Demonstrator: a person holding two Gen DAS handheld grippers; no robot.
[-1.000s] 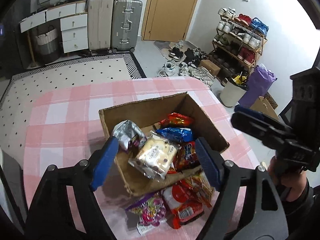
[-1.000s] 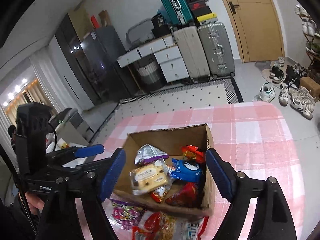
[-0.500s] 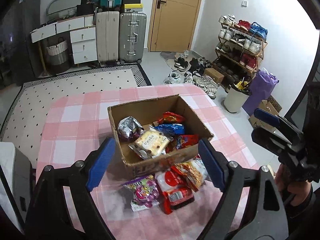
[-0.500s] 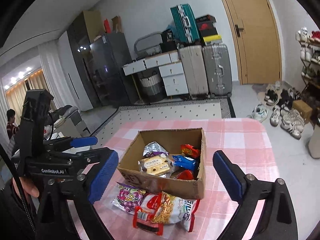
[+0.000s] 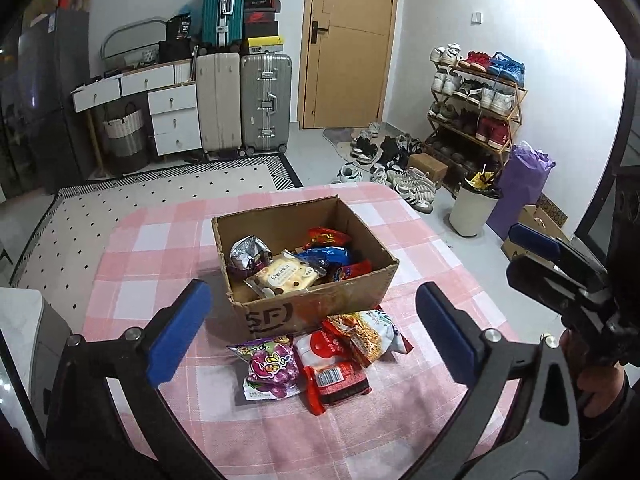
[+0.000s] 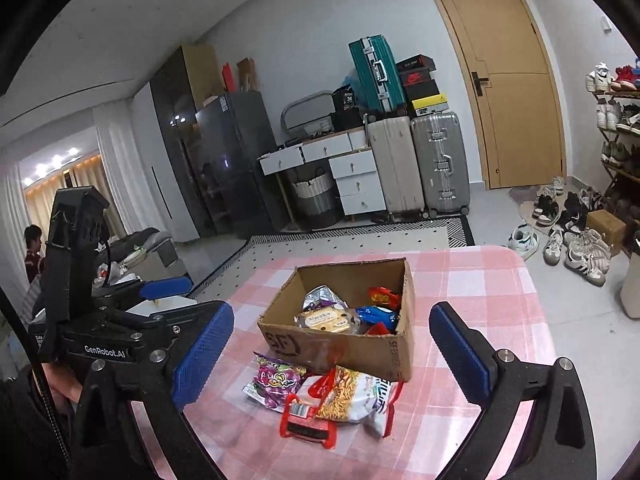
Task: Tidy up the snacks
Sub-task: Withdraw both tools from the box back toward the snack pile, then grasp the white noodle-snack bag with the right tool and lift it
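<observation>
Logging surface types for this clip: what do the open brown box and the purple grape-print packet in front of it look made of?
Open brown box: looks like corrugated cardboard, matte, with raw edges and printed lettering. Purple grape-print packet: probably thin plastic film, glossy and crinkled.

My left wrist camera looks forward and steeply down over the pink checked table (image 5: 132, 264), set back from the cardboard box (image 5: 320, 304), facing the door (image 5: 352, 40) and shoe rack (image 5: 476, 96). My right wrist camera sits lower and more level, aimed further left toward the dark cabinet (image 6: 208, 168). Both share the box (image 6: 340, 344), the loose snack packets (image 6: 320, 396), the suitcases (image 6: 416, 160) and the door
</observation>
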